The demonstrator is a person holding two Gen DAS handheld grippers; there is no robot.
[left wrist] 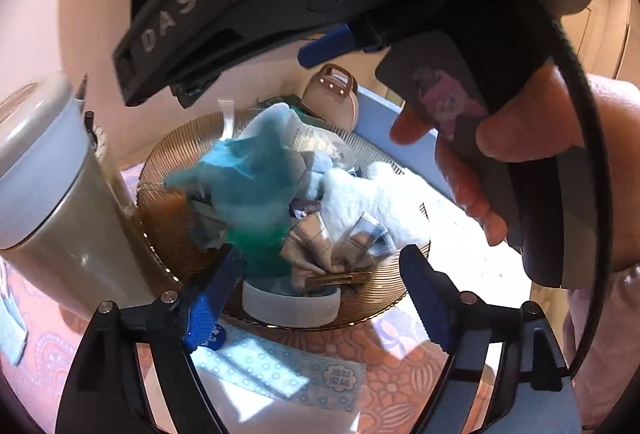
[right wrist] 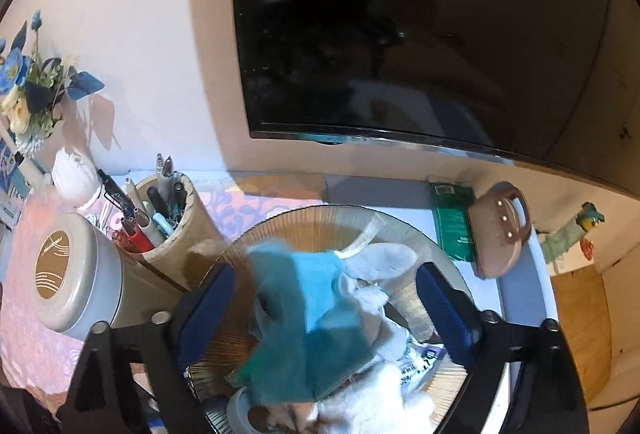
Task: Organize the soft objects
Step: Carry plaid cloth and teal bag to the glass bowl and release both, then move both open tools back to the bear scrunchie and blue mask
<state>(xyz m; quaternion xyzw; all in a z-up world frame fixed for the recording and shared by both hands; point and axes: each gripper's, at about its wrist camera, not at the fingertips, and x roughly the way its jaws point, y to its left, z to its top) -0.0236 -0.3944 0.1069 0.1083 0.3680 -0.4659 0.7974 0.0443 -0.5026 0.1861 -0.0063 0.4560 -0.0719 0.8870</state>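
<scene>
1. Teal cloth (left wrist: pixel 256 190): soft, crumpled, motion-blurred; sits on top of the pile in the basket (left wrist: pixel 168 202); also seen from the right wrist view (right wrist: pixel 304 318).
2. White plush (left wrist: pixel 368 202): fluffy, beside the teal cloth, in the same basket; checked fabric (left wrist: pixel 320 246) bunched below it.
3. Basket: round, ribbed, amber and see-through; on the worktop (left wrist: pixel 400 362); holds the cloths, the plush and a white ring (left wrist: pixel 292 308) at the near rim.
4. Left claw (left wrist: pixel 320 298): jaws wide, nothing gripped; pile lies beyond the tips.
5. Right claw (right wrist: pixel 320 318): jaws wide; teal cloth lies between the pads, not pressed.
6. Pen cup (right wrist: pixel 176 230): full of pens; left of the basket; lidded grey canister (right wrist: pixel 76 282) beside it.
7. Green box (right wrist: pixel 456 222) and brown purse (right wrist: pixel 500 230) behind the basket.
</scene>
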